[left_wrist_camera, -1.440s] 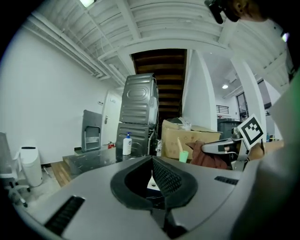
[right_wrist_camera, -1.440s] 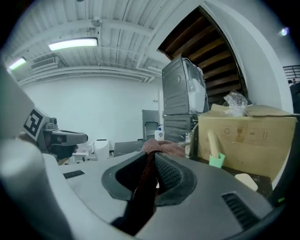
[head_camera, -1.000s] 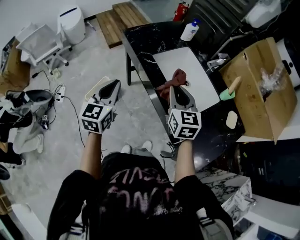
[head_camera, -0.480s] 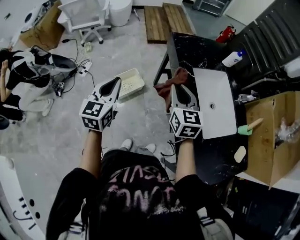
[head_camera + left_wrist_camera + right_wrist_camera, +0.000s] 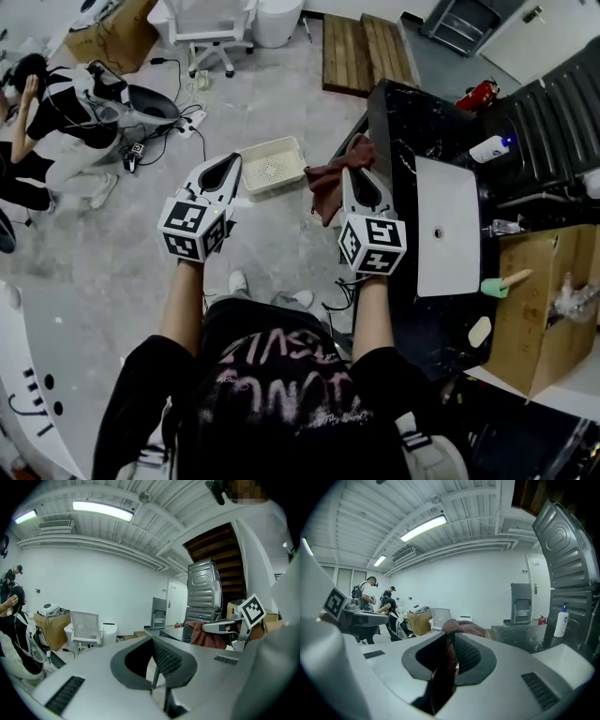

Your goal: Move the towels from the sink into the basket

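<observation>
Workshop room with a grey concrete floor [image 5: 112,309]; black table [image 5: 398,122] along the right, with a white sink [image 5: 450,225] set into it; no further towel to be seen in that sink. Near the sink, a white bottle [image 5: 489,148] and an open cardboard box [image 5: 539,319]; farther off, a wooden pallet [image 5: 361,52], a white office chair [image 5: 211,23] and a person [image 5: 66,103] sitting at far left.

Step in hand: carry phase, between sink and basket. Right claw [image 5: 350,176] closed down to a narrow gap and clamped on a dark red towel [image 5: 323,183]; cloth pinched between the pads in the right gripper view, bunched above the tips and hanging below. Towel in the air, off the table's edge, near the cream basket [image 5: 272,161] but not over it; basket on the floor, nothing visible inside. Left claw [image 5: 225,171] closed, nothing between its pads; in the head view, just beside the basket's near edge.

Next move, as judged: bring the right claw over the basket's opening; lower until the hanging cloth sits inside the rim; part the pads; check for cloth snagged on the ribbed faces.
</observation>
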A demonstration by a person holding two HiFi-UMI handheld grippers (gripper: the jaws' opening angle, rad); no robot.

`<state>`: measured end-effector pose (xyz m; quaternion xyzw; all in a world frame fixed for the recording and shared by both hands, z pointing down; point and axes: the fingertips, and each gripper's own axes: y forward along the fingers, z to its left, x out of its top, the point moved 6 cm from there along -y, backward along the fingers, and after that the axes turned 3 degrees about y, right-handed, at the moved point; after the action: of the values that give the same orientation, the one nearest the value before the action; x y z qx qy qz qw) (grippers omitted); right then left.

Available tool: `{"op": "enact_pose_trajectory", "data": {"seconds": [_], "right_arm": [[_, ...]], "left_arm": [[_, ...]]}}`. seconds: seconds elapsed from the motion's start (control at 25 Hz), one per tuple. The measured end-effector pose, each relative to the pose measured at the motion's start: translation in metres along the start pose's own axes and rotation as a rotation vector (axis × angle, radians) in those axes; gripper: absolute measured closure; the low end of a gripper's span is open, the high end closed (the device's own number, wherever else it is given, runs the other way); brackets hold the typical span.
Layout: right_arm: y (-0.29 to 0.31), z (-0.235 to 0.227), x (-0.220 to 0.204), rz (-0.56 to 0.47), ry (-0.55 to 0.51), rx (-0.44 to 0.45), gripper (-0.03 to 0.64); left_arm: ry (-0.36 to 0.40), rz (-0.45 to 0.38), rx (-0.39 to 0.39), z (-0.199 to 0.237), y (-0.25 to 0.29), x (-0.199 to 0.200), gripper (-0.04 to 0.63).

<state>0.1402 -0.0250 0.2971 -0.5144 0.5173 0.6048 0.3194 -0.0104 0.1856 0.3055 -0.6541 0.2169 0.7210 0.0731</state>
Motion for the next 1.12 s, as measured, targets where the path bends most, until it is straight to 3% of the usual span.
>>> {"op": "enact_pose_trajectory", "data": {"seconds": [0.68, 1.12], "right_arm": [[0.034, 0.063, 0.01, -0.012, -0.001, -0.125, 0.548], [0.087, 0.063, 0.01, 0.027, -0.017, -0.11, 0.549]], "left_arm": [[-0.024, -0.02, -0.08, 0.094, -0.009, -0.007, 0.589], [-0.064, 0.014, -0.064, 0.135, 0.023, -0.02, 0.589]]}}
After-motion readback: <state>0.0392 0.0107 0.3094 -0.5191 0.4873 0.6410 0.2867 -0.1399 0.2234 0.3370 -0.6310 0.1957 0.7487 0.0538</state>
